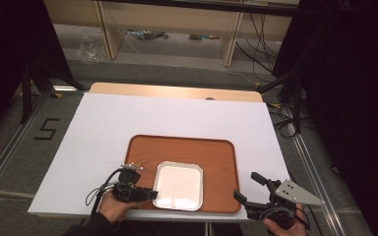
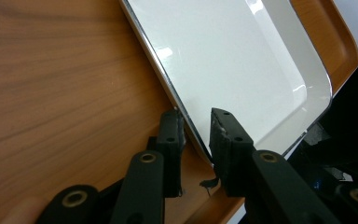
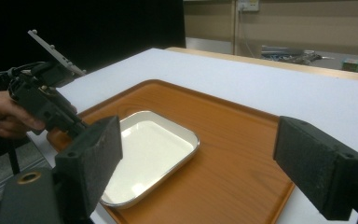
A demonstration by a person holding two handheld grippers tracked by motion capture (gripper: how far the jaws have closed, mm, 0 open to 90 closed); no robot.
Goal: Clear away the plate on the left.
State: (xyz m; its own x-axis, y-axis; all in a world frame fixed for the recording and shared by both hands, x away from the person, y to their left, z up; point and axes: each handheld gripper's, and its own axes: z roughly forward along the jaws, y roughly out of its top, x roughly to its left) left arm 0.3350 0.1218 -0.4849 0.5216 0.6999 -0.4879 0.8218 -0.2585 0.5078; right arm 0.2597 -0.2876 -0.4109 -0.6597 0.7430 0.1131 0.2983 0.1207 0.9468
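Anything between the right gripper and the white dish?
Nothing loose. In the high view, bare brown tray floor separates the white dish from the right gripper; the right gripper view shows the same bare wood.

Black 5 (image 1: pixel 46 129) marked on floor left of table.

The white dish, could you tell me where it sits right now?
In the high view the white dish lies on the near part of the wooden tray, left of centre, with the left gripper at its near left rim.
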